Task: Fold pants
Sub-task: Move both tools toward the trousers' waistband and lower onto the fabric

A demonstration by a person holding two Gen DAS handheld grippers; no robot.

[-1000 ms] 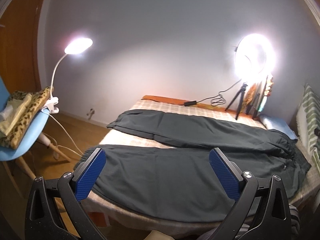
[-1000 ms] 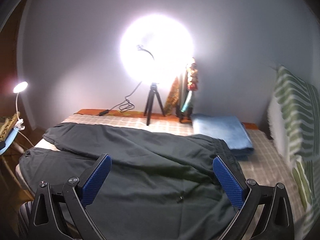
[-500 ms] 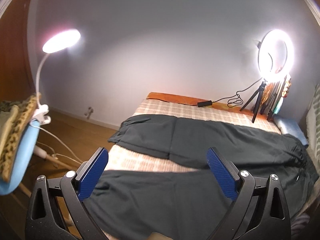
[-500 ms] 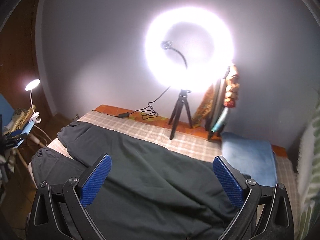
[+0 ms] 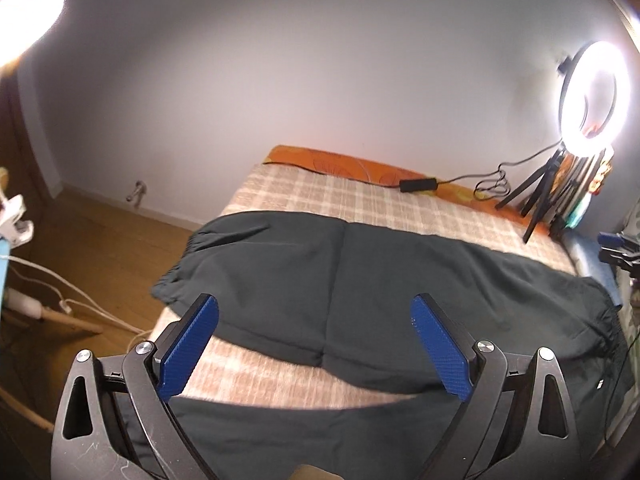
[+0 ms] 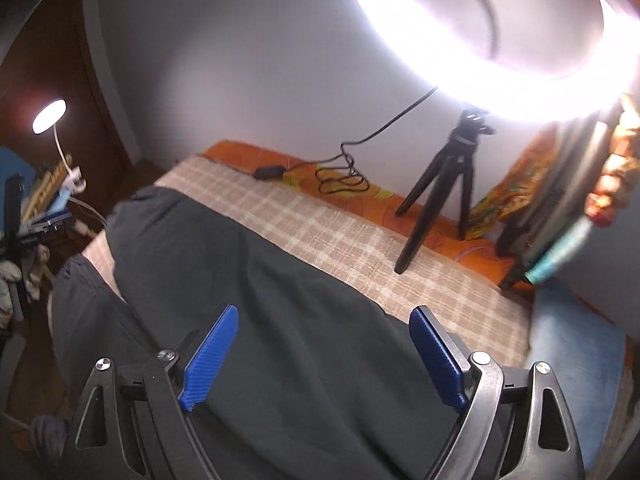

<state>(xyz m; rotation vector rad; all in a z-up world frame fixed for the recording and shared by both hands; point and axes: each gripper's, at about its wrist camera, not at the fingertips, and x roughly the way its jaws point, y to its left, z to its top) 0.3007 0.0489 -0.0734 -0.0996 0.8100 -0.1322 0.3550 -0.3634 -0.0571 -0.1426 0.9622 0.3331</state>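
The pants (image 5: pixel 400 280) lie lengthwise across both views, below and ahead of the wide, empty left gripper (image 5: pixel 316 344) and right gripper (image 6: pixel 324 356), whose jaws have just been closing.

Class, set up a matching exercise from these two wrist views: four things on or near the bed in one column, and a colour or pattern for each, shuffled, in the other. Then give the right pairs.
Things:
1. pants
2. bed cover
3. gripper pads
4. folded cloth by the tripod

Colours:
A. bright blue, textured
B. dark grey-green
C. pale blue
D. beige and white check

Pairs: 1-B, 2-D, 3-A, 4-C
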